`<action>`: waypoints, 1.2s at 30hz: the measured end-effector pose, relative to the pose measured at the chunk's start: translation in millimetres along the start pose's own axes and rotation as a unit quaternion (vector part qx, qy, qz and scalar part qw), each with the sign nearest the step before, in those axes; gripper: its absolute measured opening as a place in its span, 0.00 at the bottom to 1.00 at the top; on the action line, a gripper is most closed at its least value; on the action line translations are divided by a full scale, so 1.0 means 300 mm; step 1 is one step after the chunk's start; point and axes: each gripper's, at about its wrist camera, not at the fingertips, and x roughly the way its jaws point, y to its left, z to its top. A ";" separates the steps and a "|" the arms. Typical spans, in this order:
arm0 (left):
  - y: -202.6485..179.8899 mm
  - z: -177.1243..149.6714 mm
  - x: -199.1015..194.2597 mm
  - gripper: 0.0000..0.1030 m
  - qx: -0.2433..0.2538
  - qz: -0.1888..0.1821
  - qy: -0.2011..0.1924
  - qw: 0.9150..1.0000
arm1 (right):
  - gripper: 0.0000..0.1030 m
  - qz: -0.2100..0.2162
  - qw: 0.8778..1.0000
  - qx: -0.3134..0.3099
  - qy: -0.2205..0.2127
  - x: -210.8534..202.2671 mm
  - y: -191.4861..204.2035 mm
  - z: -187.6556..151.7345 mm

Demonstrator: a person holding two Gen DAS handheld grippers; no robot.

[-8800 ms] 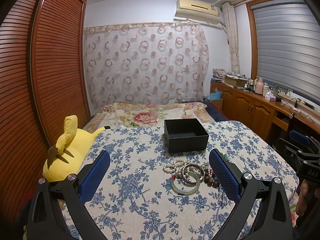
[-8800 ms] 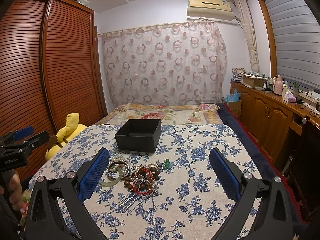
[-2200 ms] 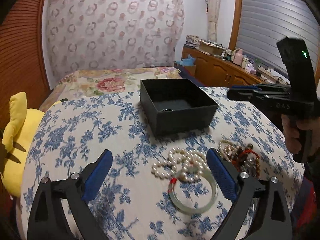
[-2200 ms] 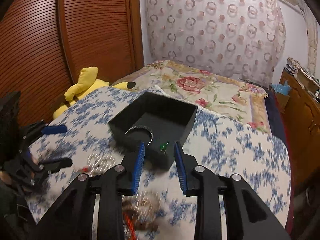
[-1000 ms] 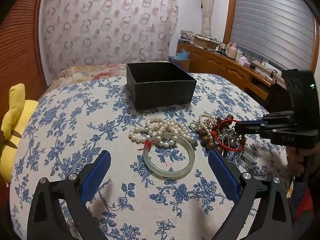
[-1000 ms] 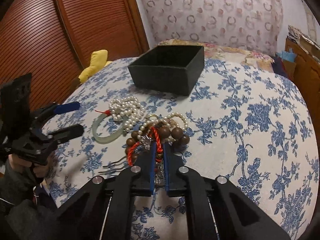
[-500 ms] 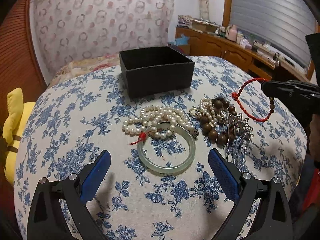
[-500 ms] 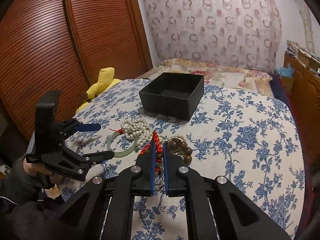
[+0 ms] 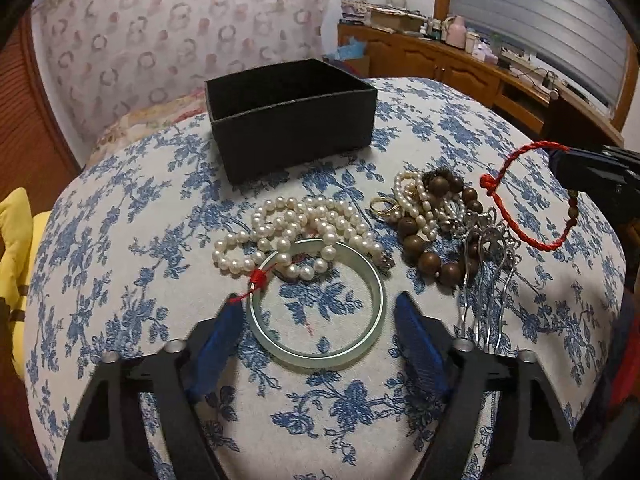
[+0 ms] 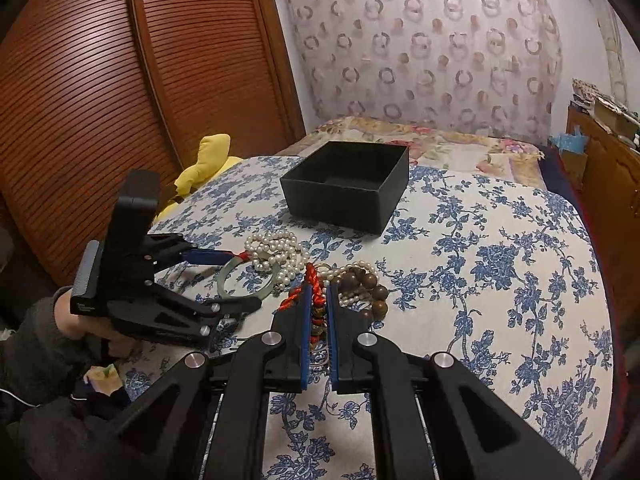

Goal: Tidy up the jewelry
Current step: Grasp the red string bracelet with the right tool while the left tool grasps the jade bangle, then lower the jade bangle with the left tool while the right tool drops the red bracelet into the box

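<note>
An open black box (image 9: 292,120) stands on the floral cloth, also in the right wrist view (image 10: 346,186). In front of it lie a pearl necklace (image 9: 296,232), a pale green bangle (image 9: 316,304), brown wooden beads (image 9: 432,236) and metal hair combs (image 9: 484,280). My left gripper (image 9: 318,328) is open with its fingers either side of the bangle, low over the cloth. My right gripper (image 10: 317,300) is shut on a red cord bracelet (image 9: 528,196) and holds it above the pile; the bracelet (image 10: 314,280) hangs between its pads.
A yellow plush toy (image 9: 16,248) lies at the table's left edge. A wooden slatted wardrobe (image 10: 120,80) stands on the left, a bed (image 10: 420,136) behind the table, and wooden cabinets (image 9: 460,68) on the right.
My left gripper has moved forward and narrowed around the green bangle. My right gripper has lifted the red cord bracelet clear of the bead pile.
</note>
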 end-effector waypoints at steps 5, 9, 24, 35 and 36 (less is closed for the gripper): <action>0.006 -0.015 -0.026 0.66 0.004 0.000 -0.010 1.000 | 0.08 -0.001 1.000 -0.001 0.002 0.002 0.002 -0.002; 0.017 -0.017 -0.090 0.66 -0.006 -0.006 -0.031 0.999 | 0.08 -0.001 1.000 0.001 0.002 0.003 -0.002 -0.005; 0.035 0.045 -0.272 0.66 -0.014 0.007 -0.107 0.994 | 0.08 -0.001 1.000 -0.008 -0.013 -0.008 0.017 0.044; 0.068 0.113 -0.261 0.66 -0.023 0.008 -0.126 0.992 | 0.08 -0.010 0.999 -0.041 -0.030 0.031 0.026 0.190; 0.076 0.127 -0.255 0.66 -0.025 0.008 -0.128 0.991 | 0.08 -0.012 0.998 -0.046 -0.032 0.040 0.024 0.207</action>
